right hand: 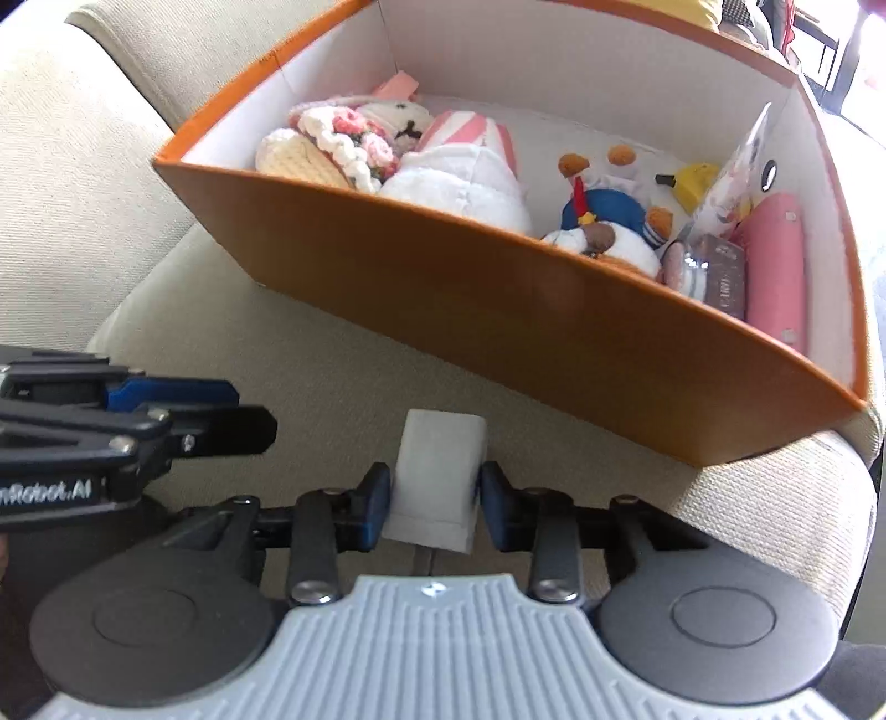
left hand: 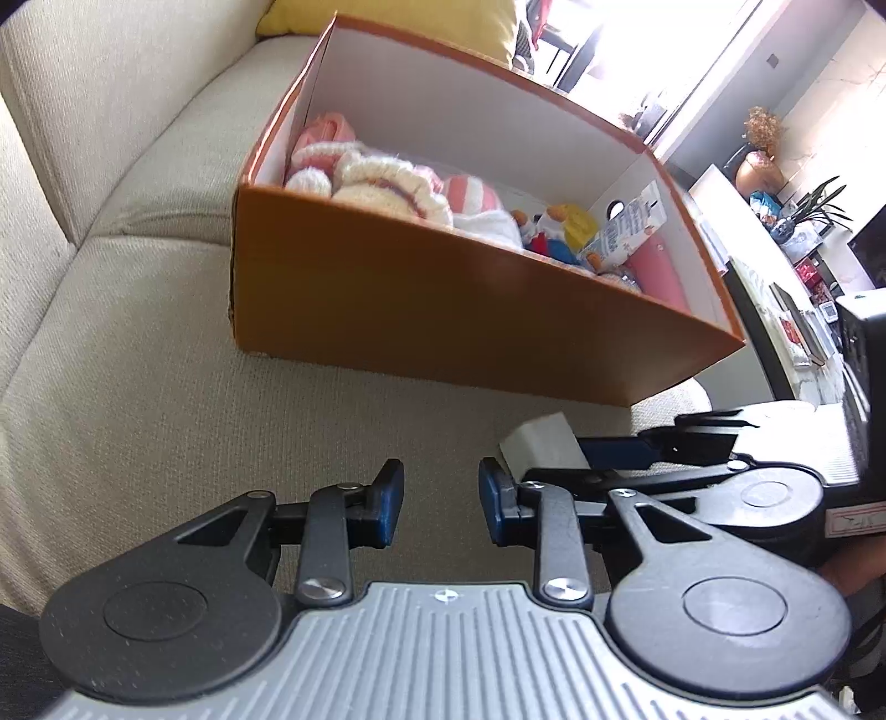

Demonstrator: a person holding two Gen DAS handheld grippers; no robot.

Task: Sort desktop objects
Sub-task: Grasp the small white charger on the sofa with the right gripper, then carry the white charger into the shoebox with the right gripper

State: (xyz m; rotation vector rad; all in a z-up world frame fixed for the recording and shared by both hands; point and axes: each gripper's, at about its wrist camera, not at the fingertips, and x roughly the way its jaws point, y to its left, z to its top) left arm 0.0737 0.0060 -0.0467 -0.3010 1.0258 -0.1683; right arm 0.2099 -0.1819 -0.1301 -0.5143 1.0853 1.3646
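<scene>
An orange box (right hand: 498, 310) with white inner walls sits on a beige sofa and holds knitted and plush toys (right hand: 354, 144), a pink case (right hand: 775, 260) and small packets. It also shows in the left wrist view (left hand: 443, 310). My right gripper (right hand: 434, 498) is shut on a small white block (right hand: 437, 471), held above the sofa seat in front of the box. The block also shows in the left wrist view (left hand: 540, 443). My left gripper (left hand: 440, 501) is open and empty, just left of the right gripper.
The beige sofa seat (left hand: 166, 360) lies under both grippers, with its backrest at left. A yellow cushion (left hand: 398, 22) sits behind the box. A cluttered table with plants (left hand: 797, 221) stands at the far right.
</scene>
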